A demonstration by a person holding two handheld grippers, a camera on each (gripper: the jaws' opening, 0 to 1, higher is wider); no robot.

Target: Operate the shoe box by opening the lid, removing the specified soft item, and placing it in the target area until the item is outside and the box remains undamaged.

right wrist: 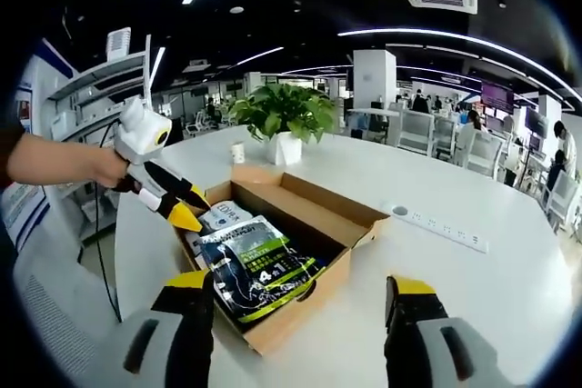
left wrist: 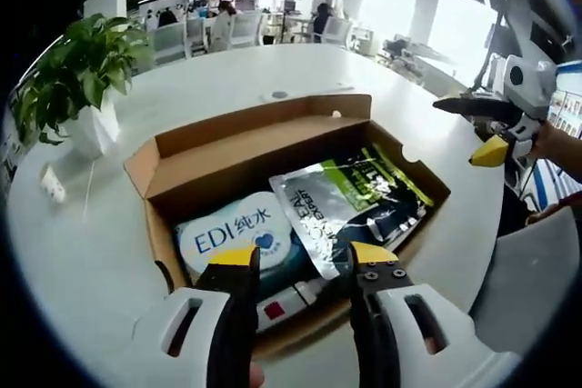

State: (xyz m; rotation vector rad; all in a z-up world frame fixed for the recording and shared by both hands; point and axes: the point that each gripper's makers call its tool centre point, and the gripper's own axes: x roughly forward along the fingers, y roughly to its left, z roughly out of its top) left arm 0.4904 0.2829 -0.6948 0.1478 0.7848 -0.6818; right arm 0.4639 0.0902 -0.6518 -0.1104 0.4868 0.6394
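We have the box (left wrist: pixel 273 147) open, but the soft pack (left wrist: pixel 238 235) sits inside, just past our left gripper (left wrist: pixel 305 259), and both it and the right gripper (right wrist: pixel 300 290) are wide open and hold nothing.

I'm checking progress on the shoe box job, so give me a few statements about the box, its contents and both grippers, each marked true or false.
1. The brown cardboard shoe box is open. True.
2. A silver and green foil pouch lies inside it. True.
3. The white and blue EDI wipes pack sits on the table outside the box. False: it lies in the box beside the pouch.
4. The left gripper grips the pouch. False: its jaws are apart, holding nothing.
5. A potted green plant stands on the white table beyond the box. True.
6. The right gripper is shut. False: its jaws are wide apart.
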